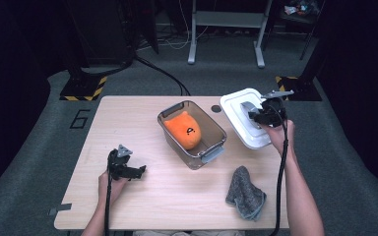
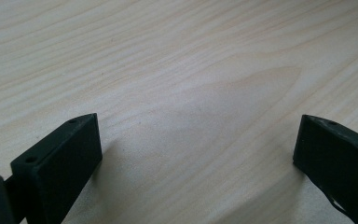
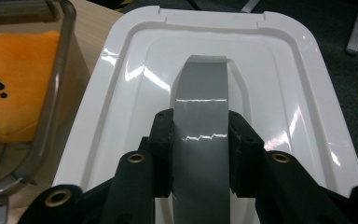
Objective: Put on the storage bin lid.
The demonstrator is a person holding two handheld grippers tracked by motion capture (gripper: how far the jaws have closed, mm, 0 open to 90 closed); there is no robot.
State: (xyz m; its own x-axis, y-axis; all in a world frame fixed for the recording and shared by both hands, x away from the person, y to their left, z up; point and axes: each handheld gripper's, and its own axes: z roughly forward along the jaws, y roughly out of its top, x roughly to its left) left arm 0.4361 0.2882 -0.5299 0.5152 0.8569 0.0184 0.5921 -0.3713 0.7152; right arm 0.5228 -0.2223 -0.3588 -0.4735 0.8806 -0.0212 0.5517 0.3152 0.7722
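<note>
Nearest the camera in the high view, the person's forearms come in from the bottom edge, and just ahead of the right forearm a grey cloth (image 1: 246,192) lies crumpled on the wooden table (image 1: 142,113), well below the right gripper and to its left.

The right gripper (image 1: 261,117) is clamped on the grey handle (image 3: 199,116) of a white lid (image 1: 241,105). In the right gripper view the two black jaws press on either side of that grey strap, which rises between them and arches onto the middle of the lid. The lid is tilted, and part of it hangs past the table's far right corner; its far rim points away from the gripper, toward the dark floor.

Just to the left of that gripper stands a clear plastic box (image 1: 212,125) with grey clasps at its ends, open on top. An orange plush toy (image 1: 184,129) with a small black face mark lies inside it. In the right gripper view the box wall and the toy show to the left of the lid, close beside its edge.

The left gripper (image 1: 137,172) sits low over the near left part of the table, well apart from the box. Its jaws stand wide, with bare wood grain between them.
</note>
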